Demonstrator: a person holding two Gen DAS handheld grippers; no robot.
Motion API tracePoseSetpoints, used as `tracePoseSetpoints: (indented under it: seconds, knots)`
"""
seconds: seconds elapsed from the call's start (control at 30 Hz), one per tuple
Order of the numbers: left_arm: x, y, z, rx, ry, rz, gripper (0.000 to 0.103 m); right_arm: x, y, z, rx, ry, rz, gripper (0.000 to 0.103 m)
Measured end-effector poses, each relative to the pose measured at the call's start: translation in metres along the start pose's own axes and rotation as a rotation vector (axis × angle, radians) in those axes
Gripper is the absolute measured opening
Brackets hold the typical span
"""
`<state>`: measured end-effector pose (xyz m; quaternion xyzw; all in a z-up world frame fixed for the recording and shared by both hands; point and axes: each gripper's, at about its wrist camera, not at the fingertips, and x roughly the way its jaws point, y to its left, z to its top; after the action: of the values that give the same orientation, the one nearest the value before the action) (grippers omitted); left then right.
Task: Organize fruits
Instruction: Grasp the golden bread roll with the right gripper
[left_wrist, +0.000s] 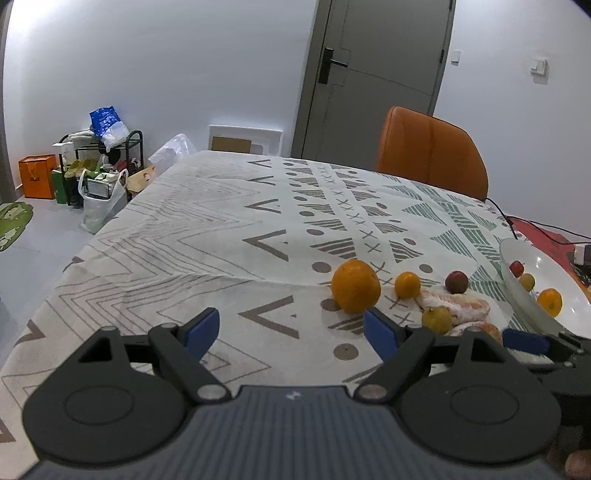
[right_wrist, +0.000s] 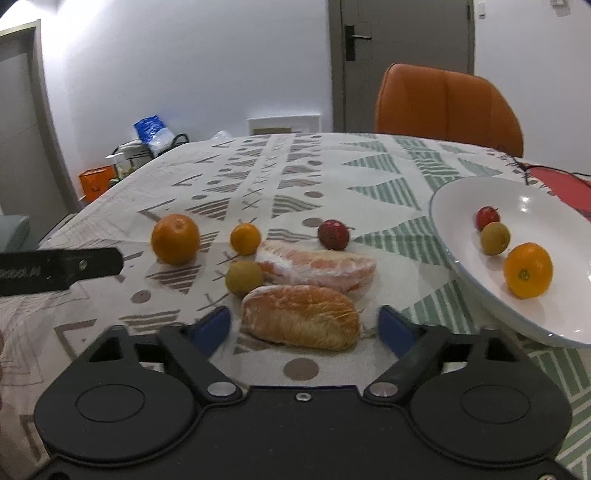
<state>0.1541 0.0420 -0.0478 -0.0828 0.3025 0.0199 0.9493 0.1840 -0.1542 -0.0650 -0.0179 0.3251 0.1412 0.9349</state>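
Two peeled pomelo segments (right_wrist: 301, 317) lie on the patterned tablecloth (right_wrist: 332, 173) near the table's front edge, the nearer one between the spread jaws of the right gripper (right_wrist: 304, 325), untouched. Beside them lie a large orange (right_wrist: 175, 239), a small orange (right_wrist: 245, 239), a yellow-green fruit (right_wrist: 243, 277) and a dark red fruit (right_wrist: 333, 234). The white bowl (right_wrist: 461, 199) at the right edge holds three fruits. The left gripper (left_wrist: 291, 330) hangs open over bare cloth.

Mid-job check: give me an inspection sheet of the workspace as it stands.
Surface: patterned tablecloth.
Job's things: white bowl holds an orange, a yellow-green fruit and a red fruit; on the cloth lie a large orange, small orange, red fruit, yellow-green fruit and two peeled pomelo segments.
Clutter: nothing seen.
Grippers: left gripper open, empty; right gripper open, near segment between its fingers, pads apart from it.
Cables: black cable beyond the bowl.
Surroundings: orange chair, door, bags on the floor.
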Motion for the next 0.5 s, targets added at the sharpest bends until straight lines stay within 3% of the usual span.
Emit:
tracePoseSetpoints:
  seconds: [0.03,0.07,0.3,0.5]
  knots:
    - [0.000,0.000,0.000,0.003,0.002,-0.003,0.084,-0.001,0.000,0.001,-0.003,-0.007,0.002,0.064]
    - [0.000,-0.001,-0.001,0.005,0.004,-0.005,0.084,-0.002,-0.002,0.002,0.002,-0.011,0.016,0.062]
    - [0.002,-0.010,-0.001,0.020,0.007,-0.033,0.084,-0.014,-0.015,0.004,0.057,-0.045,0.087,0.061]
    - [0.006,-0.023,-0.001,0.042,0.010,-0.058,0.084,-0.027,-0.021,0.006,0.064,-0.082,0.097,0.061]
